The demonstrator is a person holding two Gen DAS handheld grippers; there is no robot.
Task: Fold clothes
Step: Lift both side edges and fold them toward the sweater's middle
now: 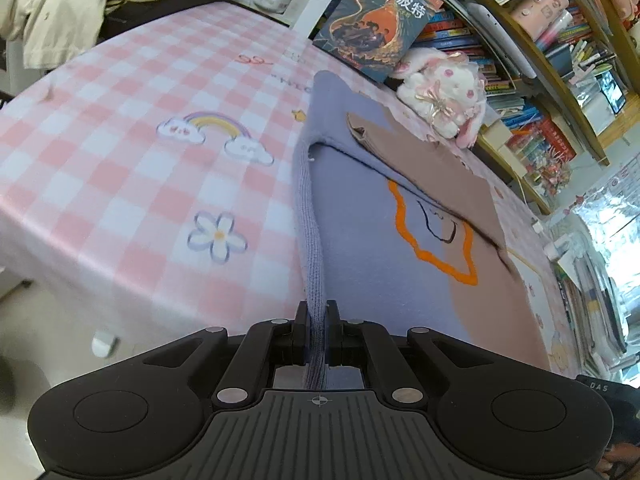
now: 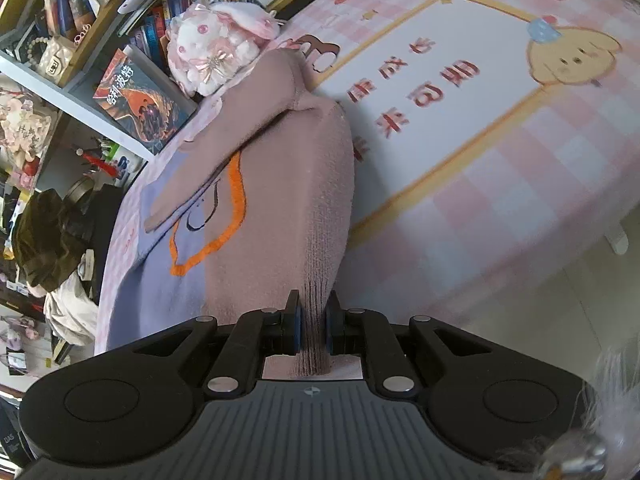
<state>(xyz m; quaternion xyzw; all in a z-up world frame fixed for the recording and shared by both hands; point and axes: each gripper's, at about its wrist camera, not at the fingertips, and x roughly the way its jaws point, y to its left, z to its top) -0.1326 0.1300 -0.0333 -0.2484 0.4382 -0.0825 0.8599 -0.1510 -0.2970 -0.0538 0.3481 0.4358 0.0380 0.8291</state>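
A knit sweater, half lavender (image 1: 360, 216) and half dusty pink (image 2: 280, 208), with an orange-outlined figure on its front, lies on the pink checked tablecloth (image 1: 120, 184). Both sleeves are folded across its body. My left gripper (image 1: 317, 320) is shut on the lavender ribbed hem at the near left corner. My right gripper (image 2: 312, 320) is shut on the pink ribbed hem at the near right corner. Both hem corners are lifted off the table, and the cloth stretches away from the fingers.
A plush bunny (image 1: 444, 92) sits at the sweater's far end, also in the right wrist view (image 2: 216, 48). A Harry Potter book (image 1: 376, 20) leans against the bookshelf (image 1: 560, 92). The table's near edge (image 2: 480, 264) drops to a tiled floor.
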